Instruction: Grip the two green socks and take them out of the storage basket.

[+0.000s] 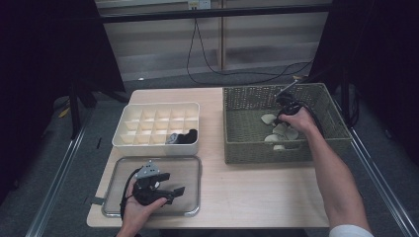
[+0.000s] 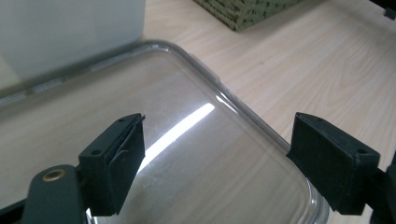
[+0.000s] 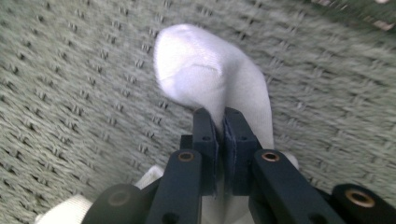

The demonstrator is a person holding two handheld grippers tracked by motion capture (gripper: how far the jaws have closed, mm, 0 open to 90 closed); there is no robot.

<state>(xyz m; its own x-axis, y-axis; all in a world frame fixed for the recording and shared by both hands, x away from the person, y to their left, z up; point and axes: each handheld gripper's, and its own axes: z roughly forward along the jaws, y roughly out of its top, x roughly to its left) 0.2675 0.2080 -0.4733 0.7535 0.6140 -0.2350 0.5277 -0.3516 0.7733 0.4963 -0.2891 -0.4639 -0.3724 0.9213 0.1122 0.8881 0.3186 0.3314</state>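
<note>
Spanning the table's (image 1: 237, 197) right half, a woven basket (image 1: 247, 148) contains pale socks; there the right gripper (image 3: 219, 135) pinches one white sock (image 3: 205, 74) between closed jaws. Nearer, the left gripper (image 2: 215, 158) hovers over a clear lid (image 2: 196, 177), jaws wide, empty.

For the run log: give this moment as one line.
right gripper: shut on white sock, in woven basket | left gripper: open, over clear lid | divider box: dark sock inside

Basket walls hem the right side

The basket (image 1: 247, 148) stands far right and the divider box (image 1: 153, 143) far left, with bare table (image 1: 247, 192) near and between them.
</note>
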